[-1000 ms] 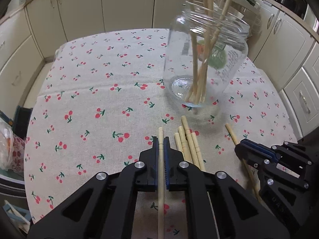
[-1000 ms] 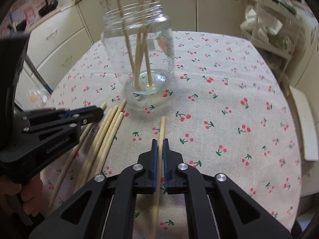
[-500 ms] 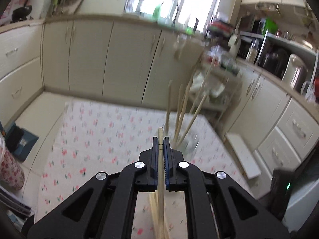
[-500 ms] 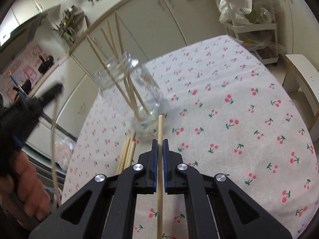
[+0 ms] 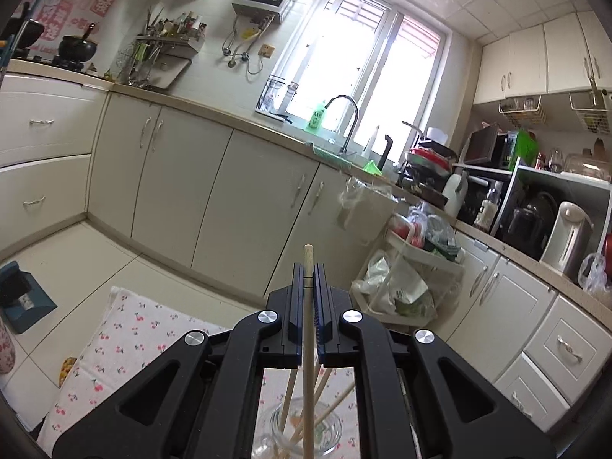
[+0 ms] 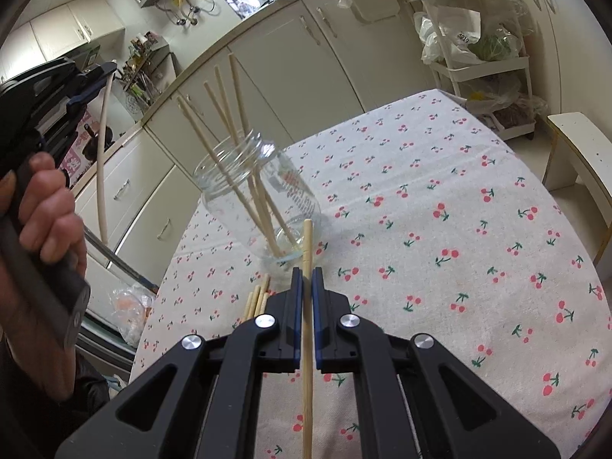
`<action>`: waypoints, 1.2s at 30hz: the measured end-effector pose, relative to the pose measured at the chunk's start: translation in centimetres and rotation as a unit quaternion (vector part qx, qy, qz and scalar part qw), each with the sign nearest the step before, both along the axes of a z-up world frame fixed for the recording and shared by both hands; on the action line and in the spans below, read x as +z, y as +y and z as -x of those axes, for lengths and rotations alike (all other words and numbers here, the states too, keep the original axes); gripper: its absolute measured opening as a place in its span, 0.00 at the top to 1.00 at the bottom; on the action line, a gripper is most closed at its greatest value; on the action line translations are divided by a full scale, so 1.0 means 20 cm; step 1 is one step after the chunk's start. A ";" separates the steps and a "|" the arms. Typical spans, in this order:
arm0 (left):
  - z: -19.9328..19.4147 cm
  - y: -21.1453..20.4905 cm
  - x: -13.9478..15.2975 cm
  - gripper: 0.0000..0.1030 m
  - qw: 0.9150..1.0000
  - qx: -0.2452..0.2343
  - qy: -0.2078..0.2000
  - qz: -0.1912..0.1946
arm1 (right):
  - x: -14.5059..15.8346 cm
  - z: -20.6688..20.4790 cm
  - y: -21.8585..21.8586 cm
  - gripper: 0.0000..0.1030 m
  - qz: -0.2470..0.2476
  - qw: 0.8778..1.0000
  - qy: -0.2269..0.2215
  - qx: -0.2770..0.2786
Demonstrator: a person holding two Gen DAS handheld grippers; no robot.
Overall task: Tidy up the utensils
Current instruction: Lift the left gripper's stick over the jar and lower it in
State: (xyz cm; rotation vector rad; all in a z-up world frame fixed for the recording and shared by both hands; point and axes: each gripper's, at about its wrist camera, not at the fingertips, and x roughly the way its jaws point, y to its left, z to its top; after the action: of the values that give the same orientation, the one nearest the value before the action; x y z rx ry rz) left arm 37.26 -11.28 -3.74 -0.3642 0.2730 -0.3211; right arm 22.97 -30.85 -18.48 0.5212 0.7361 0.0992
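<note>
Both grippers are loaded, one chopstick each. Left gripper point(image 5: 306, 287) is clamped narrow on a stick point(image 5: 307, 329) that hangs down toward the mouth of the jar point(image 5: 306, 434), right below it in the left wrist view; the lower end looks to be inside or just at the rim, can't tell which. Right gripper point(image 6: 304, 290) is clamped narrow on its own stick point(image 6: 307, 344), tip pointing at the jar base point(image 6: 279, 244), held low over the tablecloth point(image 6: 459, 229). Progress: roughly five sticks already stand in the jar, leaning out of the rim. Left to do, by my read: drop the left stick, then the right, then the loose bundle point(image 6: 257, 300) lying on the cloth just beside the jar, at least three or four ends showing, the rest hidden behind the right gripper. So about halfway. Versus a second ago: the left gripper was down at table level with its stick flat over the cloth; it has since lifted and swung to near level, now looking at the kitchen cabinets with the stick hanging below it. The right has shifted slightly and rolled, jar now upper left of its stick. Jar hasn't moved.
</note>
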 end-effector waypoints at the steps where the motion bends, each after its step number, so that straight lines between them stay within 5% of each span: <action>1: -0.01 0.00 0.01 0.95 1.000 0.001 -0.002 0.002 | 0.00 0.00 -0.01 0.94 -0.002 1.000 -0.001 -0.002; 16: -0.16 -0.14 0.03 0.95 0.999 0.031 -0.041 0.019 | -0.06 -0.01 -0.06 0.94 -0.018 1.000 0.004 -0.011; 36: -0.23 -0.20 -0.25 0.95 0.999 0.048 -0.017 -0.011 | -0.12 -0.03 -0.10 0.94 -0.040 0.999 0.008 -0.016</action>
State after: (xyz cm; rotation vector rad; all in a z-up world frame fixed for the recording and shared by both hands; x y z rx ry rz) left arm 41.91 -15.37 -8.73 -0.3482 0.2259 -0.2299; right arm 23.59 -32.78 -20.95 0.6105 0.7424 0.0958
